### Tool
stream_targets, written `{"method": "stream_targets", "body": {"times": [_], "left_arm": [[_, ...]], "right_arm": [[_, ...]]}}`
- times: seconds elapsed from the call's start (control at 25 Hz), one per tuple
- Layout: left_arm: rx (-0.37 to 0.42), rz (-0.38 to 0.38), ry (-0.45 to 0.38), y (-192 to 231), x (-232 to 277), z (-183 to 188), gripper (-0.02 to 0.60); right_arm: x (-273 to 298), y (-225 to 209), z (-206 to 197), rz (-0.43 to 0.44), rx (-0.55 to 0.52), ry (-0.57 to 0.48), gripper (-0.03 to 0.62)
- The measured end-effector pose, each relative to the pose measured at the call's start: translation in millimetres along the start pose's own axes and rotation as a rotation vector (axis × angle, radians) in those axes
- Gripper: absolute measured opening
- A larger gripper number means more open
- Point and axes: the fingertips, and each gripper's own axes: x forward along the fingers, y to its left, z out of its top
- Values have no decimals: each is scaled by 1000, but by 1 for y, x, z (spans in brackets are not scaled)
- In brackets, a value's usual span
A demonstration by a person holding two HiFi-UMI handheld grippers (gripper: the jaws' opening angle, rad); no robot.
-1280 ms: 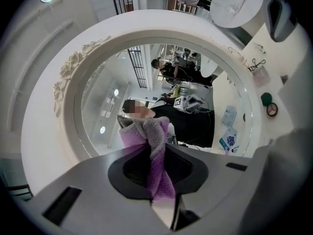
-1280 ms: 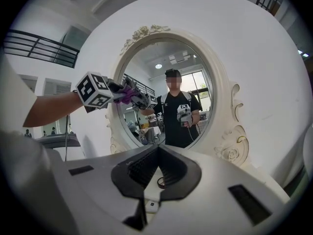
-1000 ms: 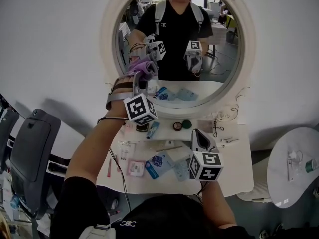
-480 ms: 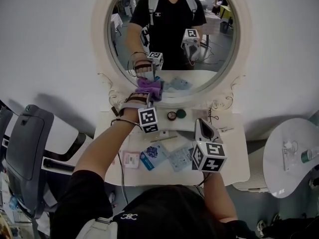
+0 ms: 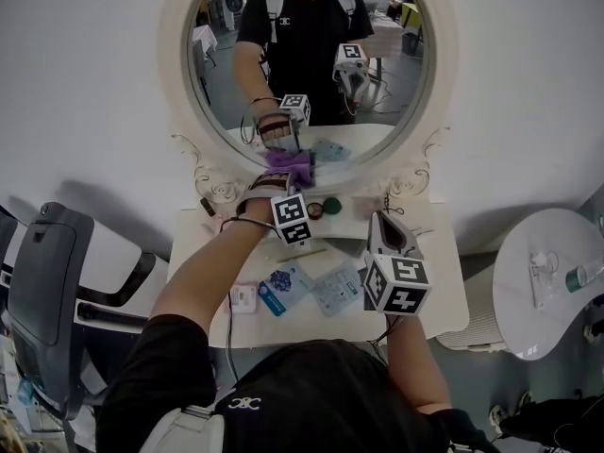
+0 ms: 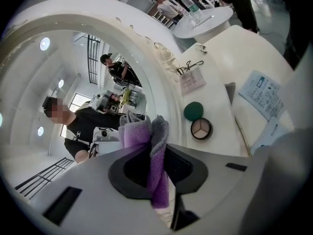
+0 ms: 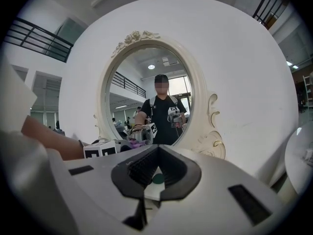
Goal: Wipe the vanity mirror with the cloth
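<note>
Clamped tight on the cloth, the left gripper had its jaws narrowed onto a folded purple strip. The right gripper had its jaws brought together at the tips with nothing between them, and it hung above the front right part of the vanity top, well apart from the glass.

The cloth sat at the lower edge of the vanity mirror, a little left of centre and just above the back edge of the vanity top. Its reflection met it there, so it looked pressed to the glass or very nearly so. I could not tell how firmly.

The cloth's long axis ran along the jaws. One end trailed back between them toward the camera, and the bunched purple-and-grey end stuck out past the tips, pointing at the glass.

To wipe well from here, I judged that only the soft bunch should meet the mirror, never the hard jaw tips. That means leaning the gripper so the wad flattens, keeping steady light pressure, and sweeping in overlapping passes up from the bottom rim. The grip should stay closed, since a loosened cloth would drop among the green compact and the other small items along the back edge. The ornate frame was a snag risk at each turn.
</note>
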Motion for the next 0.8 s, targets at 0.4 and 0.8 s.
{"method": "stream_targets", "body": {"times": [0.4, 0.8], "left_arm": [[-31, 28, -129, 22, -46, 53, 71], [-10, 394, -239, 225, -186, 77, 71]], "right_arm": [[-8, -5, 0, -10, 23, -16, 11], [2, 15, -13, 57, 43, 3, 11]]}}
